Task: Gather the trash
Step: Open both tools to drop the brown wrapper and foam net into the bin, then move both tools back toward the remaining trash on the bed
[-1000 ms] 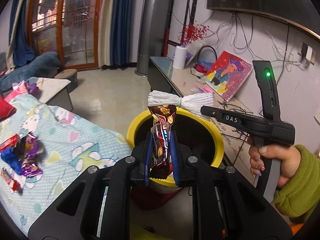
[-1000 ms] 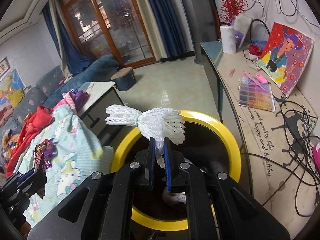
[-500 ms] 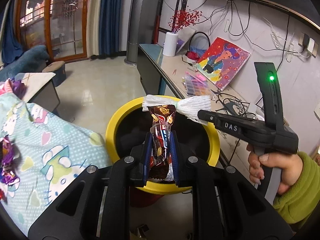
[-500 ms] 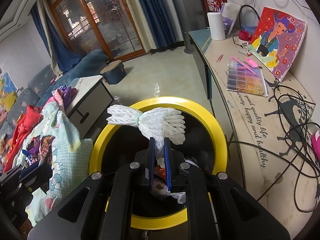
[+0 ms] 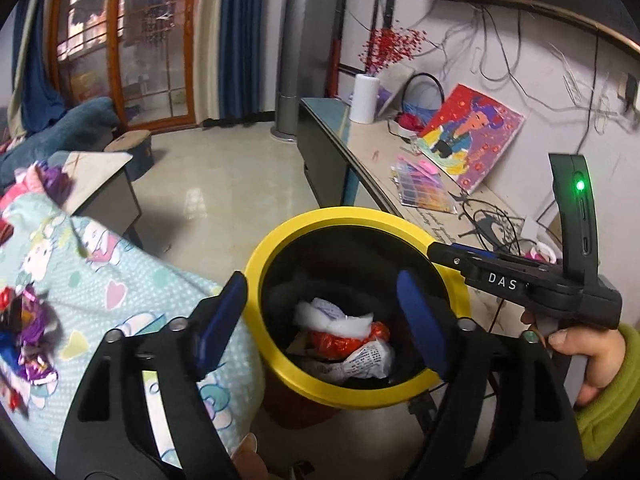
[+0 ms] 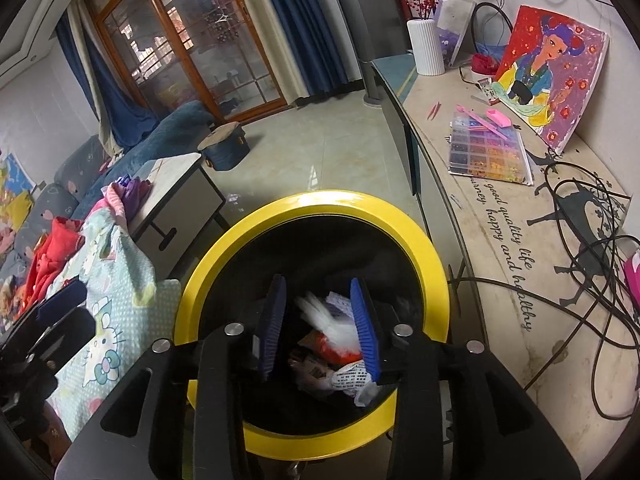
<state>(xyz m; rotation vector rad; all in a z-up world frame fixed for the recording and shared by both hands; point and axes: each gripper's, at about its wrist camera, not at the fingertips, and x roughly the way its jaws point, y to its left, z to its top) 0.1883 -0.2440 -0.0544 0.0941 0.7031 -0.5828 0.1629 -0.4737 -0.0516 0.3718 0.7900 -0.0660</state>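
Two tools hang over one yellow-rimmed trash bin (image 5: 280,240), the landmark here, standing on the floor with a long desk (image 6: 500,248) on its far-right side and a bed under a cartoon-print blanket (image 5: 120,280) on its left. Largest within it is the black well, where crumpled white paper, a red wrapper and a printed wrapper (image 5: 366,360) already lie at the bottom, so the bin is plainly the drop point. The left tool (image 5: 320,320) sits above the bin's near rim; its jaws have just been opening and now stand wide with nothing between them, the load let go. The right tool (image 6: 320,316) points down into the mouth; its jaws have just been opening too, and a white foam net (image 6: 332,324), blurred, is between the blue pads but appears loose rather than pinched, likely falling. Smallest, left of the bin on the blanket, candy wrappers (image 5: 28,332) wait, probably the next things to fetch.
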